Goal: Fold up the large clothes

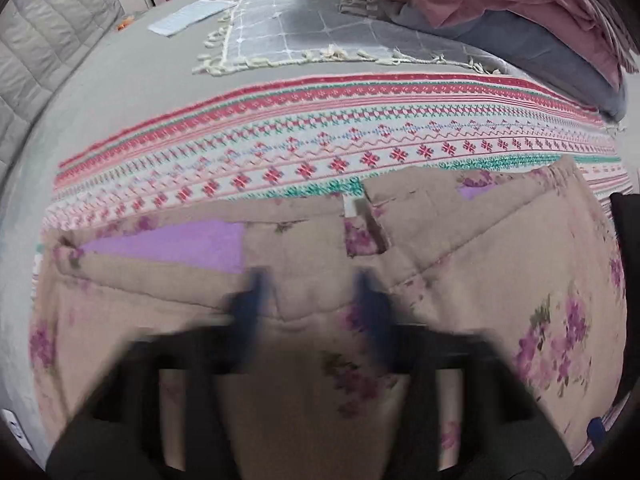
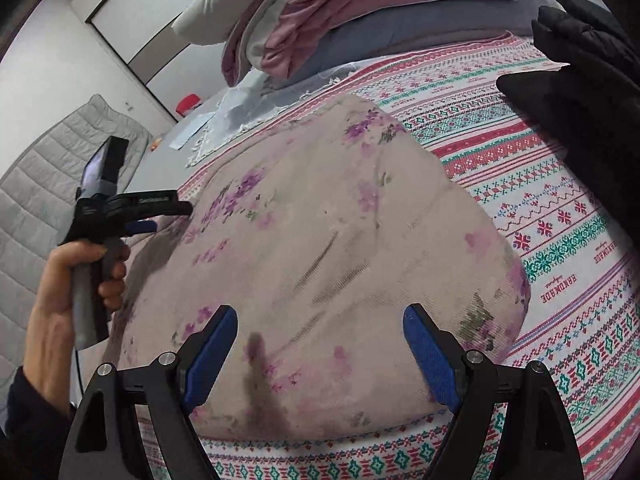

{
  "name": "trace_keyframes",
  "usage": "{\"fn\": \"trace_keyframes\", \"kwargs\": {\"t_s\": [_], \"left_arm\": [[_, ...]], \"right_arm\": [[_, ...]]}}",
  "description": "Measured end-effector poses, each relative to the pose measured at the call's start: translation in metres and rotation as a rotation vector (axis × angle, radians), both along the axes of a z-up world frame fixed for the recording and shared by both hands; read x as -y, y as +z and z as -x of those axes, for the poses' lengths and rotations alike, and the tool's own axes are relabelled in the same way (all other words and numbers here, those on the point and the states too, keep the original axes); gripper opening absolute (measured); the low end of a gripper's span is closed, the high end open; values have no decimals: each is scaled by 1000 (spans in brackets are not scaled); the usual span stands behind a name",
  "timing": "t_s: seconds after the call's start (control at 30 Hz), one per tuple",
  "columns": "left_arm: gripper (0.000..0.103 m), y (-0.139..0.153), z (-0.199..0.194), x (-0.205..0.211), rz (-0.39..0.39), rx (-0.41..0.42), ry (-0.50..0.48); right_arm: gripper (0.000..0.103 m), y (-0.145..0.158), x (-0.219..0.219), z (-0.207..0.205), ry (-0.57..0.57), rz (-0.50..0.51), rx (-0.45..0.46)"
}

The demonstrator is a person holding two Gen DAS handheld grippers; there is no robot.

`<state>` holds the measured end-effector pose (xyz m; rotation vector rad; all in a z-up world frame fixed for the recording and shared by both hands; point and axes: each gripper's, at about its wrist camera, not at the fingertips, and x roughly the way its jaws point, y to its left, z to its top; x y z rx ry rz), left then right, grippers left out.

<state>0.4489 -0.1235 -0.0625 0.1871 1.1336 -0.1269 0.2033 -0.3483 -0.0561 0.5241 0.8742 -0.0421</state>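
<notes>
Closest to the right wrist lens at 6 o'clock: right gripper (image 2: 320, 312), blue pads spread wide, nothing between them, hovering just above the near hem of the task's thing. Beneath and beyond, filling the centre of that view: beige quilted garment with purple flower print (image 2: 320, 200), lying in a rounded, puffy mound on the red, green and white patterned woven bedspread (image 2: 560, 240). At 9 o'clock, a bare hand (image 2: 60, 292) holding the left gripper (image 1: 312, 280) against the garment's far left edge. From the left wrist view, smeared by motion blur at 6 o'clock over the collar end; cannot tell whether pinching fabric or merely closing above it. At 9 o'clock in that view, lilac lining showing inside an opening that gapes unevenly. Judged from this: early to middle of the fold. Spread out on the bed and seemingly gathered inward, yet no crisp edges, no flat rectangle; likely left to do are squaring the collar end, bringing the sides in, and halving the length. Further work probably waiting: heap of pink, white and grey-blue fabrics (image 2: 320, 20) at 12 o'clock, unfolded, and black padded jacket (image 2: 592, 100) at 2 o'clock, lying loose on the bedspread, well apart from the floral garment.
</notes>
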Motion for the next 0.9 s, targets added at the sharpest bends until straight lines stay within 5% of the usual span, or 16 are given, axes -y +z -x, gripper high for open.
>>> {"fn": "trace_keyframes", "kwargs": {"t_s": [0.03,0.2,0.47,0.6,0.7,0.77,0.9], "left_arm": [[1,-7,-1,-2,-19,-17,25],[0,-5,7,0,-21,33,21],[0,31,8,-23,180,46,121],[0,52,50,-54,353,71,154],[6,67,99,-66,379,106,118],[21,69,133,-72,377,108,101],[28,57,192,-72,383,94,52]], "right_arm": [[86,0,-2,-1,0,2,-5],[86,-1,-1,-2,2,-8,-9],[86,-3,5,2,-3,-50,1],[86,-3,10,5,-10,-79,9],[86,-2,13,8,-18,-96,19],[86,0,12,10,-23,-100,29],[86,7,11,13,-30,-105,59]]}}
